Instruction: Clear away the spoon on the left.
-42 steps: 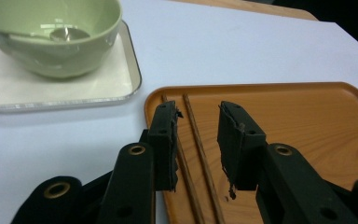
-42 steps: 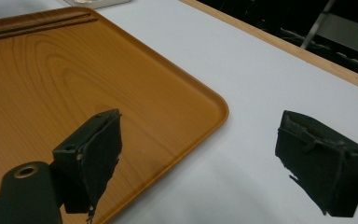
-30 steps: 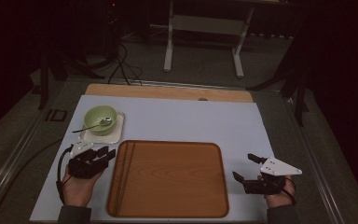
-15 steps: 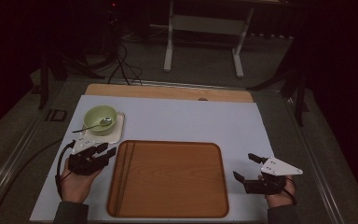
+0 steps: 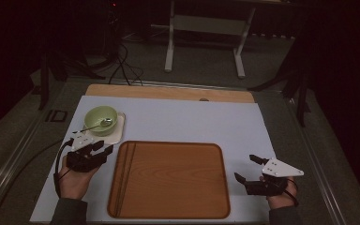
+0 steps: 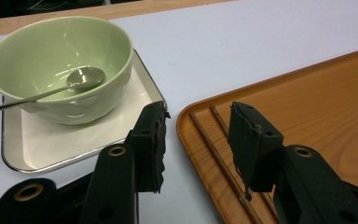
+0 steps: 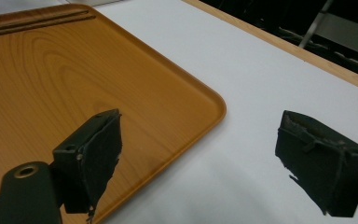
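Note:
A pale green bowl (image 5: 100, 118) (image 6: 60, 60) holds a metal spoon (image 5: 104, 123) (image 6: 86, 77) and stands on a white square plate (image 5: 117, 133) (image 6: 74, 135) at the left. In front lies a wooden tray (image 5: 168, 178) (image 6: 307, 107) (image 7: 74, 70) with two dark chopsticks (image 5: 122, 178) (image 6: 214, 140) along its left side. My left gripper (image 5: 106, 146) (image 6: 196, 135) is open just above the tray's left rim, beside the plate, holding nothing. To the right of the tray, over the white mat, my right gripper (image 5: 244, 167) (image 7: 200, 149) is wide open and empty.
A white mat (image 5: 192, 122) covers the table, with a wooden strip (image 5: 168, 93) at its far edge. Beyond it are a dark floor, cables (image 5: 122, 65) and a white stand (image 5: 204, 42).
The left gripper has edged slightly forward toward the plate and the tray's left rim. The right gripper has barely moved.

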Demonstrator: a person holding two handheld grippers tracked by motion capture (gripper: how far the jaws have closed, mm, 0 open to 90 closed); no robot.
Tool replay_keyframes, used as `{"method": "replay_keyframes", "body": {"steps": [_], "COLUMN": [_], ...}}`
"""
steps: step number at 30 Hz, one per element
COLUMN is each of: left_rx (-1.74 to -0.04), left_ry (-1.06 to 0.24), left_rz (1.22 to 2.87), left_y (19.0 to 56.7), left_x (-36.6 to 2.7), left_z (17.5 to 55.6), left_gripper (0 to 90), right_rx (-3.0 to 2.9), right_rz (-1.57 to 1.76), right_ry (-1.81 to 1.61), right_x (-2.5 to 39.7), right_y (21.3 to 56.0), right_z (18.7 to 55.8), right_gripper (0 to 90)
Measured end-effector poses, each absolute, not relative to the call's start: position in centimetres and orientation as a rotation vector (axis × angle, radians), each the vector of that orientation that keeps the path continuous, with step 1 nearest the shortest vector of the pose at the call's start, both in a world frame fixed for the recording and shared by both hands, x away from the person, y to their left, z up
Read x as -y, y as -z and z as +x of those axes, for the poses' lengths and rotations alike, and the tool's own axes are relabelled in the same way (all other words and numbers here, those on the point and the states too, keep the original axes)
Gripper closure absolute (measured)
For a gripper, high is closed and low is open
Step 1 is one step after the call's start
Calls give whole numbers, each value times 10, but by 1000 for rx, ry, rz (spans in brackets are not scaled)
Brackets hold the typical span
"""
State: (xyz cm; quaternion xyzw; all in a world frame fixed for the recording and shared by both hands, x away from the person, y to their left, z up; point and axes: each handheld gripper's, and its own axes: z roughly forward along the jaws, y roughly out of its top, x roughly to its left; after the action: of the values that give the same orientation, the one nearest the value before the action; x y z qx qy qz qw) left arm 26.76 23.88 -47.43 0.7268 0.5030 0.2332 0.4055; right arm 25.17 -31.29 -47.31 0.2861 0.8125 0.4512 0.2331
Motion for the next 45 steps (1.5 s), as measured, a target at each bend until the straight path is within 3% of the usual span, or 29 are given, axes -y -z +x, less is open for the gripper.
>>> {"method": "replay_keyframes", "body": {"steps": [7,15,45], "left_rx": [-1317,-1381,-1529], "left_ry": [-596,-644,-704], "left_rz": [1823,1814,1718], "left_y": [480,488,495], "left_x": [-245,-253,-290], "left_z": [275,285,314], "left_gripper": [541,447,433], "right_rx": [-2235,-2234,-2240], "right_rz": [784,785,784], "right_ry": [-1236,-1234,-1232], "right_x": [313,313,312], "right_y": [473,473,474], "right_z": [252,251,252], "right_gripper": [141,141,141]}}
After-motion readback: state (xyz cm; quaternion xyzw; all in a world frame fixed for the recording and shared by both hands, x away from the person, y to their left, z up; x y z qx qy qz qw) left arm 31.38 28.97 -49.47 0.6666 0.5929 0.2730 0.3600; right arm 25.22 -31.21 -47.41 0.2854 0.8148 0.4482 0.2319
